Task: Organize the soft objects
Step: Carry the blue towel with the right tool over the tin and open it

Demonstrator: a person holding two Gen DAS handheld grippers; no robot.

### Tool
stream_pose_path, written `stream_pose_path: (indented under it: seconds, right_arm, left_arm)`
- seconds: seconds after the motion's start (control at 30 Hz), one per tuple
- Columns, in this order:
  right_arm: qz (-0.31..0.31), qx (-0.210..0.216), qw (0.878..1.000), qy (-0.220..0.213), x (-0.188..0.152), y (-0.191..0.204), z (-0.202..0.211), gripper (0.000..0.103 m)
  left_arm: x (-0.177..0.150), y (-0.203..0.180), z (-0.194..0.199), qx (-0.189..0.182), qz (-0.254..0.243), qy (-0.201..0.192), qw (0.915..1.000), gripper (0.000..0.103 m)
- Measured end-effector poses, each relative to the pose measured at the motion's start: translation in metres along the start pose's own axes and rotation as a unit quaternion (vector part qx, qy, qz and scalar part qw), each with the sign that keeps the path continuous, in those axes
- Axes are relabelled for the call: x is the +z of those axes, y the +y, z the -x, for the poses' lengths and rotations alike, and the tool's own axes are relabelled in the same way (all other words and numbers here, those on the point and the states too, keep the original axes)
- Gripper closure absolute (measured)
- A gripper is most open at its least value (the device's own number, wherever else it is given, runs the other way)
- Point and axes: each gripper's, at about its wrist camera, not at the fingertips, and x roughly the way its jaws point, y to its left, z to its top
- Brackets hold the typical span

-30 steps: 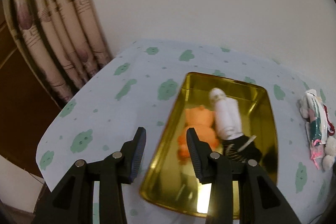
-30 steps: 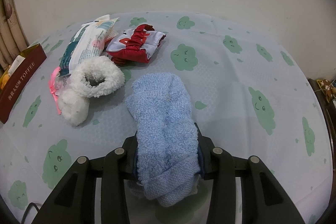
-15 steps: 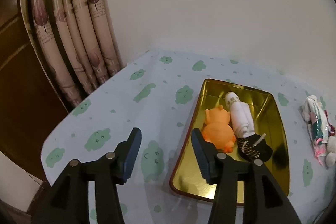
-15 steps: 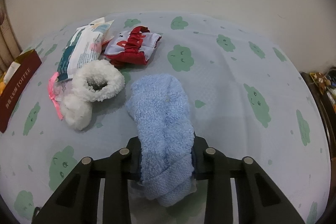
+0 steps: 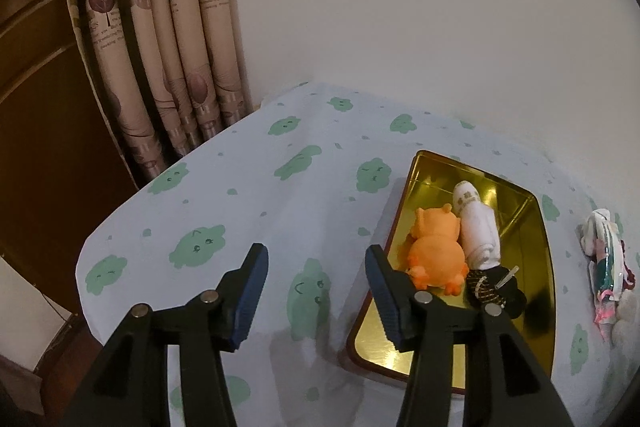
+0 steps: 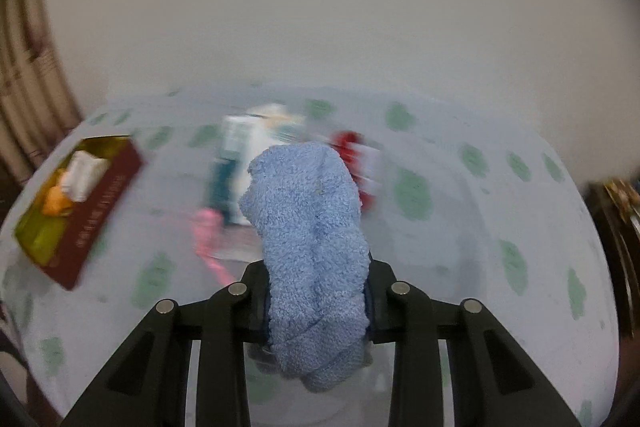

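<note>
My right gripper [image 6: 316,303] is shut on a fluffy light-blue sock [image 6: 308,219], held up off the table in a blurred right wrist view. A gold tin tray [image 5: 532,307] with a dark red outside lies at the right of the left wrist view. It holds an orange plush toy [image 5: 436,251], a rolled white cloth [image 5: 478,223] and a black sock [image 5: 494,291]. My left gripper [image 5: 316,291] hangs open and empty above the tablecloth, just left of the tray. In the right wrist view the tray [image 6: 100,211] sits far left.
A pale tablecloth [image 5: 256,195] with green cloud prints covers the table. A wrapped packet [image 6: 240,163], a red-and-white cloth [image 6: 356,163] and a pink item [image 6: 208,227] lie behind the blue sock. Curtains [image 5: 160,39] hang at the back left, past the table's left edge.
My right gripper has lifted the blue sock off the table and swung so the tray shows at left. The left gripper's jaws have widened and it has drawn back to the left of the tray.
</note>
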Motion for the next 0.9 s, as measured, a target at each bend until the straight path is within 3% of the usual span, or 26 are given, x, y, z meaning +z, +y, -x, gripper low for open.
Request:
stream_pose_path:
  seconds: [0.3,0.5,0.7,0.9]
  right_arm:
    - [0.093,0.120,0.988,0.024,0.025,0.137,-0.021,0.074]
    - [0.144,0.168,0.975,0.030,0.029,0.212,-0.034,0.073]
    - [0.171,0.185,0.967,0.032,0.036,0.261,-0.043,0.073]
    - [0.184,0.188,0.964,0.046,0.033,0.286,-0.061,0.069]
  left_arm:
    - [0.000,0.009,-0.001,0.015,0.014,0.001,0.9998,0.051]
    - [0.000,0.010,-0.006,0.015,0.017,0.011,0.9997,0.051]
    - [0.001,0.013,-0.008,0.013,0.023,0.015,0.9995,0.051]
    - [0.001,0.017,-0.010,0.011,0.033,0.018,0.9992,0.051]
